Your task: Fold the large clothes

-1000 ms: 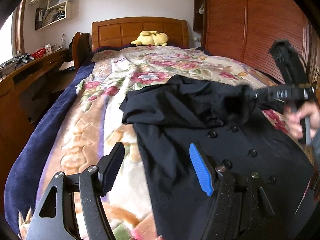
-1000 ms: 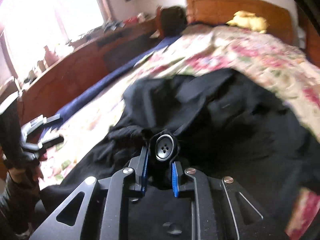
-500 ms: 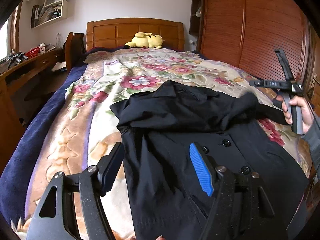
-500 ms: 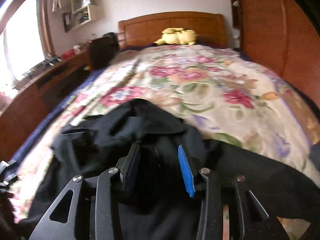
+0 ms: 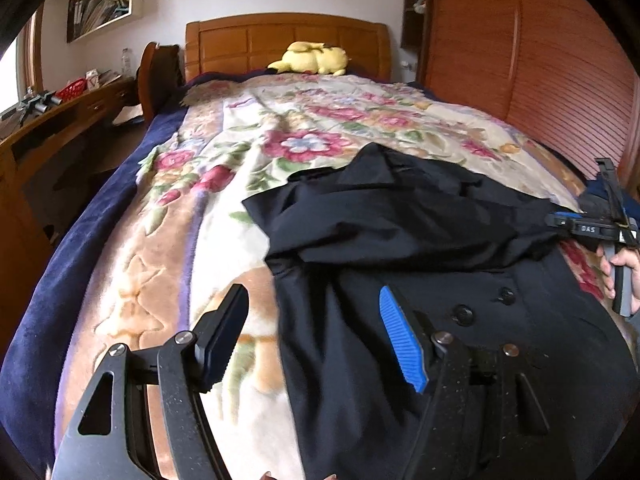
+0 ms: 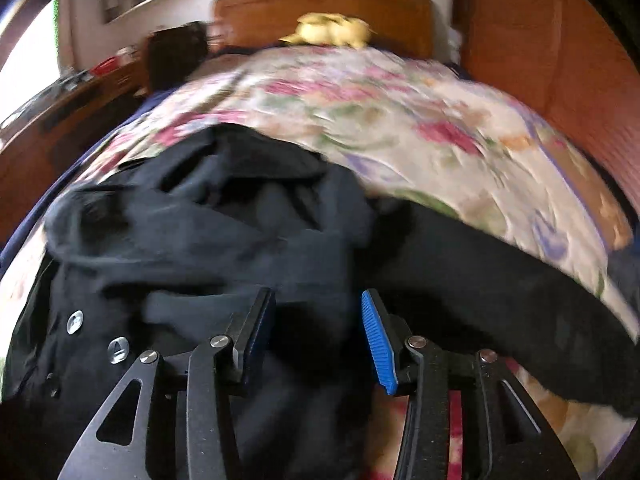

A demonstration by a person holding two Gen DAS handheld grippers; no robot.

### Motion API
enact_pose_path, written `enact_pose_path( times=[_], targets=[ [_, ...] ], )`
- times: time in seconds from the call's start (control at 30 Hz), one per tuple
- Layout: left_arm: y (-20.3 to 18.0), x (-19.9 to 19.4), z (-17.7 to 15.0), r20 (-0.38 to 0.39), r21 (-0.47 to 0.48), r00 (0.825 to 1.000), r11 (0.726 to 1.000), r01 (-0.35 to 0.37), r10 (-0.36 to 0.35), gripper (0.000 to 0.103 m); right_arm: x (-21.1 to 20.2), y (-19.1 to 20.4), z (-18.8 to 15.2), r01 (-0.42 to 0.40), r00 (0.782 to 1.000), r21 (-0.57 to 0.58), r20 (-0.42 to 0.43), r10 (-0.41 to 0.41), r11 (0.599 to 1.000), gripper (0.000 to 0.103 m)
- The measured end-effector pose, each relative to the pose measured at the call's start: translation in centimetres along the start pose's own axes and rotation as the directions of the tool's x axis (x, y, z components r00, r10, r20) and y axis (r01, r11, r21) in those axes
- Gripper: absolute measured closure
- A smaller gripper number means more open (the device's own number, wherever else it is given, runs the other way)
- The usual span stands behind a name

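A black coat [image 5: 420, 280] lies spread on the bed [image 5: 280, 152] below the headboard, its top folded down. The left hand-held gripper [image 5: 312, 336] hovers with jaws apart over its edge; the right hand-held gripper [image 6: 316, 332] stands parted, gripping nothing.

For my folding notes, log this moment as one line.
stage: folding black coat on floral blanket | left gripper: open, empty | right gripper: open over coat, nothing gripped
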State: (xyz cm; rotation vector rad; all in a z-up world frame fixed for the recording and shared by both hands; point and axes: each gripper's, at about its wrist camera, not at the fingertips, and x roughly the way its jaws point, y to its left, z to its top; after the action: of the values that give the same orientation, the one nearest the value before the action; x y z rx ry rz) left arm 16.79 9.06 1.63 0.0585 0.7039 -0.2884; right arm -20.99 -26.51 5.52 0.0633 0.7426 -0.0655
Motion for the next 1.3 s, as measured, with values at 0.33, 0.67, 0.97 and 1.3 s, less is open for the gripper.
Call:
enact_pose_path(
  times=[0.33, 0.67, 0.97, 1.3],
  targets=[
    [0.9, 1.5, -0.8, -0.023, -0.022, 1.000, 1.000, 0.000, 0.000, 0.034, 4.3, -0.5, 4.3, -0.101, 0.993, 0.003, -0.057, 0.101, 0.995, 0.072],
    [1.2, 1.2, -0.6, -0.015, -0.024, 1.000, 1.000, -0.007, 0.007, 0.034, -2.5, -2.0, 11.5, 0.033, 0.962, -0.029, 0.271, -0.024, 0.999, 0.101],
    [0.7, 1.4, -0.4, -0.016, -0.017, 1.000, 1.000, 0.013, -0.013, 0.034, 4.5, -6.9, 9.4, 0.074, 0.984, -0.011, 0.164, -0.072, 0.997, 0.091],
    [-4.5, 1.0, 0.6, -0.021, 0.056, 0.997, 0.996, 0.073, -0.072, 0.033, 7.1, -16.1, 5.7, 0.041, 0.994, 0.102, 0.098, -0.051, 0.994, 0.058]
  ],
)
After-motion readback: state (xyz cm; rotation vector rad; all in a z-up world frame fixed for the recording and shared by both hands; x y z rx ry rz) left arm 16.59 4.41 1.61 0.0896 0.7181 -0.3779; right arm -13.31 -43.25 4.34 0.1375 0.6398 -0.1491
